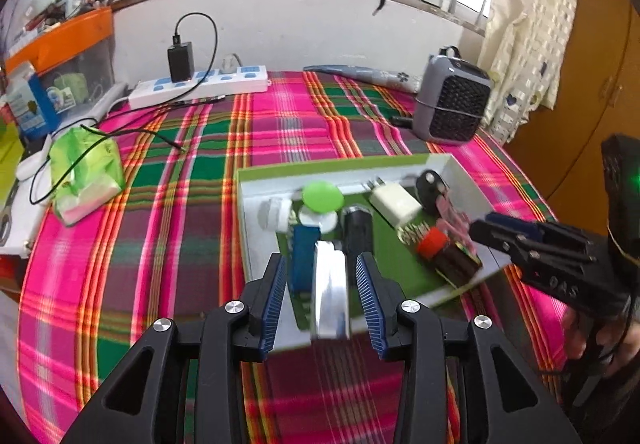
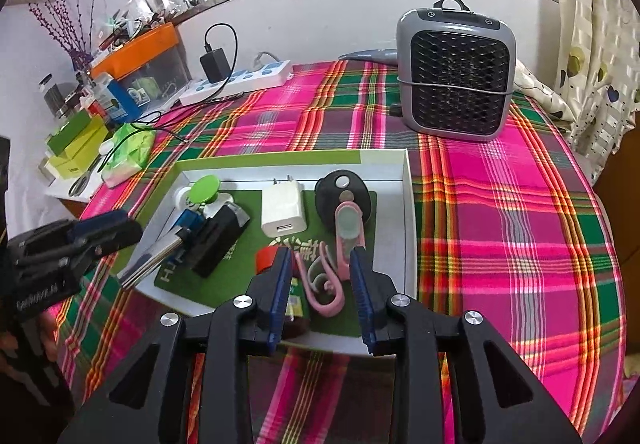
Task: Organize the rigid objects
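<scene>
The left gripper (image 1: 324,296) is held with its jaws spread wide, and nothing is clamped between them; a silver metal bar (image 1: 330,288) is seen in the gap, clear of both blue pads, with a blue block (image 1: 304,260) just beyond it. The right gripper (image 2: 320,298) is likewise spread apart and empty, and a pink curled clip (image 2: 326,284) is framed between its fingers without being touched. A red-capped bottle (image 2: 268,258) is partly hidden behind its left finger.

All these things are laid on a green mat inside a shallow white tray (image 2: 408,212), which is set on a pink and green plaid cloth (image 2: 500,224). Farther in the tray, a white USB charger (image 2: 282,214), a black oval fob (image 2: 340,190) and a green round disc (image 2: 204,188) are found. Beyond the tray, a grey fan heater (image 2: 454,72) and a white power strip (image 1: 200,84) are placed near the wall.
</scene>
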`<action>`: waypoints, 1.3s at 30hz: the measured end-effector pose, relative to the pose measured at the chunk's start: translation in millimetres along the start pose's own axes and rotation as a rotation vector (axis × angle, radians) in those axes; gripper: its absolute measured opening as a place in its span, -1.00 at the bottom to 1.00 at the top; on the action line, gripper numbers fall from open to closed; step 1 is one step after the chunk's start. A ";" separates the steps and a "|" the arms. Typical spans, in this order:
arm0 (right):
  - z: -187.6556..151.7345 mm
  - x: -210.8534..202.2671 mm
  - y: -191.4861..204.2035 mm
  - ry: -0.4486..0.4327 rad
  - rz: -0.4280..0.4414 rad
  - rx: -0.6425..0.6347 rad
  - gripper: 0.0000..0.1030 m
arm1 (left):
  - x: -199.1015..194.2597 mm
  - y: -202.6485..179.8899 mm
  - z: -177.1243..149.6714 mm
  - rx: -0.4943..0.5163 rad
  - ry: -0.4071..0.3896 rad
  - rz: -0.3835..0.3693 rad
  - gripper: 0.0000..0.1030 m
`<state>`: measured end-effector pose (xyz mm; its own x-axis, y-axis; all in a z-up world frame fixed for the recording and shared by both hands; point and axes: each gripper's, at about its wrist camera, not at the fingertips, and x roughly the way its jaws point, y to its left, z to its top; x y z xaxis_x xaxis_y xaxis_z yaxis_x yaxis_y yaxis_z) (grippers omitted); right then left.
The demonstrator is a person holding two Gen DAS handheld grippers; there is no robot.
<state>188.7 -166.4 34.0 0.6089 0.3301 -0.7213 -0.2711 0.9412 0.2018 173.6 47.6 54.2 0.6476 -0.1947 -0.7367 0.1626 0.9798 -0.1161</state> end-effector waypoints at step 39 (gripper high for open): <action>-28.7 -39.9 28.8 -0.058 -0.016 -0.041 -0.39 | -22.4 -20.9 -37.7 0.001 -0.014 0.062 -0.30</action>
<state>135.1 -154.6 49.5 0.6552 0.3200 -0.6843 -0.2904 0.9429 0.1630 127.6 33.2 47.9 0.6667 -0.1346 -0.7331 0.1225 0.9900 -0.0704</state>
